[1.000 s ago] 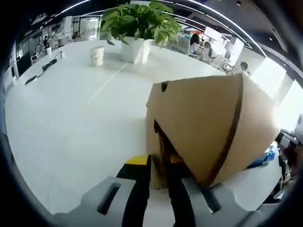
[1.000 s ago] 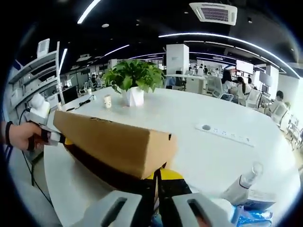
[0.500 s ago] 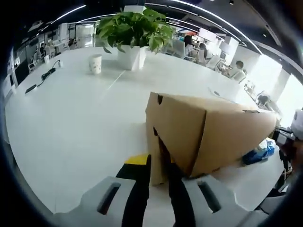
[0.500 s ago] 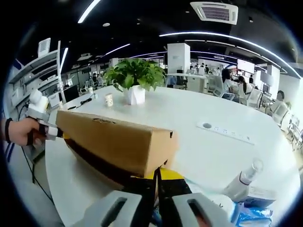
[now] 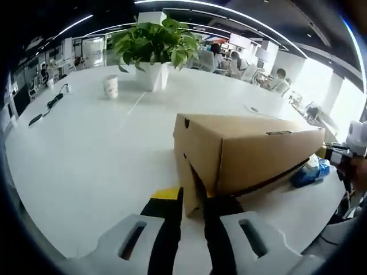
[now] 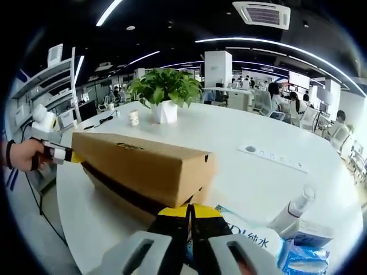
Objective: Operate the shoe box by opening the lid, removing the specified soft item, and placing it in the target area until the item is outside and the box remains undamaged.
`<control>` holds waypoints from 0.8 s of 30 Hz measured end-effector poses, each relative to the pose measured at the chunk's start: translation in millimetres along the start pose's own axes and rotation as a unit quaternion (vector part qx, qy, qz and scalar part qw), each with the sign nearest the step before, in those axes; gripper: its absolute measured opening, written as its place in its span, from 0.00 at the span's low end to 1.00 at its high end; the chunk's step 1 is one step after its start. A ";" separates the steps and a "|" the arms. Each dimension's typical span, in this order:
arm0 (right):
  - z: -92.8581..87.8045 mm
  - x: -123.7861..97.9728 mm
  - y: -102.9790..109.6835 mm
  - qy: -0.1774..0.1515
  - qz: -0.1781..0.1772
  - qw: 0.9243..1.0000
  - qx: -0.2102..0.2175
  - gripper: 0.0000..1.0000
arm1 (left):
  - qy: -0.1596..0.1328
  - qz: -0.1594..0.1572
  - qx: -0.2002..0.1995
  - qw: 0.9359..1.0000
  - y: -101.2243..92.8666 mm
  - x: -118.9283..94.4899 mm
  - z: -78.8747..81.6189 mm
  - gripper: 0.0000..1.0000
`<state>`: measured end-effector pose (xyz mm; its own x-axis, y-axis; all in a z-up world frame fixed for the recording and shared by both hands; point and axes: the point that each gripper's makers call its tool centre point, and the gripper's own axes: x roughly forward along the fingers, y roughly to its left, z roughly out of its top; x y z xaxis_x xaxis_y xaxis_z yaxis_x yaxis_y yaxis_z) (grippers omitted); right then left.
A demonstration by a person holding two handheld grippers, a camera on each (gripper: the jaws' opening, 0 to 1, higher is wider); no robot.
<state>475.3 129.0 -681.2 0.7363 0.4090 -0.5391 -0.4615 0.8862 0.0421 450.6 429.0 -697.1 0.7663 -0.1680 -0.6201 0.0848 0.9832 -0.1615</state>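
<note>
Left gripper view: left gripper (image 5: 192,215) fingers pinch the shoe box (image 5: 246,152) end on the table (image 5: 86,149) — right gripper (image 6: 190,220) seemingly clamps the opposite end.

Bright ceiling strips — edges fisheye-bent.

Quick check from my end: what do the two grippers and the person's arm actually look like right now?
Each gripper, left gripper and right gripper, has two black jaws with yellow patches, rising from pale grey moulded housings with dark oblong slots. In the right gripper view, the person's hand wears a dark wristband.
</note>
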 end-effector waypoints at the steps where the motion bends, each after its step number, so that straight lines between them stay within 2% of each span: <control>1: -1.1 0.0 0.6 0.001 0.002 1.000 0.001 0.00 | 0.002 0.000 0.003 1.000 0.2 -0.2 -0.7 0.12; 24: -15.7 1.7 3.0 0.018 0.012 1.000 -0.014 0.00 | -0.005 -0.010 0.020 1.000 -0.3 -10.1 -7.7 0.12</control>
<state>467.5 128.9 -695.2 0.7071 0.4211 -0.5681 -0.4920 0.8700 0.0324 437.9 429.8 -696.7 0.7701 -0.1868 -0.6099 0.1253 0.9818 -0.1425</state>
